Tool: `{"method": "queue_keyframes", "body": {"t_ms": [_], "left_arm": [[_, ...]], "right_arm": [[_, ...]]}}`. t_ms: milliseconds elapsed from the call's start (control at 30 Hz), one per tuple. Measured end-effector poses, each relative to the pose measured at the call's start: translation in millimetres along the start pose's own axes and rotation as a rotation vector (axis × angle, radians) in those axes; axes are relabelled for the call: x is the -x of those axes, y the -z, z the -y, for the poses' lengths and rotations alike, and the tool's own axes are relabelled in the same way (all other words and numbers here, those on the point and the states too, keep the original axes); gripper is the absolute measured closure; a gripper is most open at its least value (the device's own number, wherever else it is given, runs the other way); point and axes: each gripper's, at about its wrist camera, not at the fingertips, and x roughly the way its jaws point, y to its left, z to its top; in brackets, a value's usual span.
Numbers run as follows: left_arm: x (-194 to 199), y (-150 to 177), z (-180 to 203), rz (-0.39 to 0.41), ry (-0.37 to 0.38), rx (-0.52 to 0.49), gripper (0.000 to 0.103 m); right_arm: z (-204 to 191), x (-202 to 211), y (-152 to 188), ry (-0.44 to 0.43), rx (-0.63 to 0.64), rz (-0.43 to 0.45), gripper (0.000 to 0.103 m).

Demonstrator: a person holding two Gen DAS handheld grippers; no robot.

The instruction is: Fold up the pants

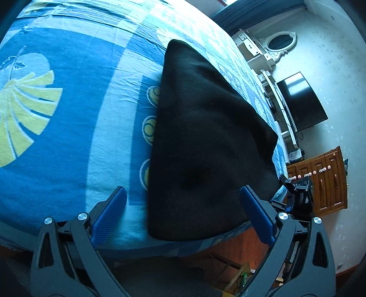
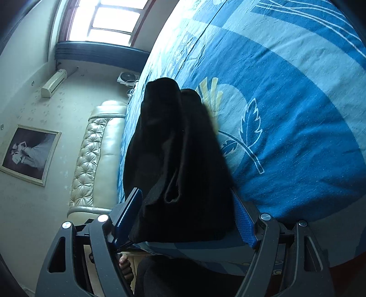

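Daylight only, cool blue cast. Source: window (image 2: 107, 20), far up-left of the right jaws, blown out to white. Black pants (image 2: 178, 164) between the jaws show almost no fold detail. Strong fisheye bending and dark vignette at edges. Focus sharp, no motion blur.

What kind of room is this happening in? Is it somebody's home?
Most likely a bedroom in a home. Black pants lie on a bed with a blue patterned bedspread and a padded headboard. A wooden cabinet, a television and a framed photo stand along the walls.
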Motion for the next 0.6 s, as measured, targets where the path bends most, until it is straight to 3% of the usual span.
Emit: {"method": "queue_keyframes", "body": {"t_ms": [33, 133, 300, 433, 600], "left_arm": [[-3, -1, 1, 0.000, 0.008, 0.001, 0.006], [-14, 0, 1, -0.037, 0.014, 0.001, 0.036], [-14, -2, 6, -0.043, -0.026, -0.028, 0.051], [-7, -2, 7, -0.027, -0.040, -0.030, 0.061], [5, 0, 9, 0.004, -0.078, -0.063, 0.066]], "right_arm": [[0, 0, 0, 0.000, 0.004, 0.004, 0.028], [-2, -1, 6, 0.059, 0.065, 0.006, 0.045], [-8, -7, 6, 0.068, 0.091, 0.006, 0.056], [-17, -10, 7, 0.073, 0.112, 0.014, 0.059], [-26, -17, 7, 0.077, 0.129, 0.010, 0.059]]}}
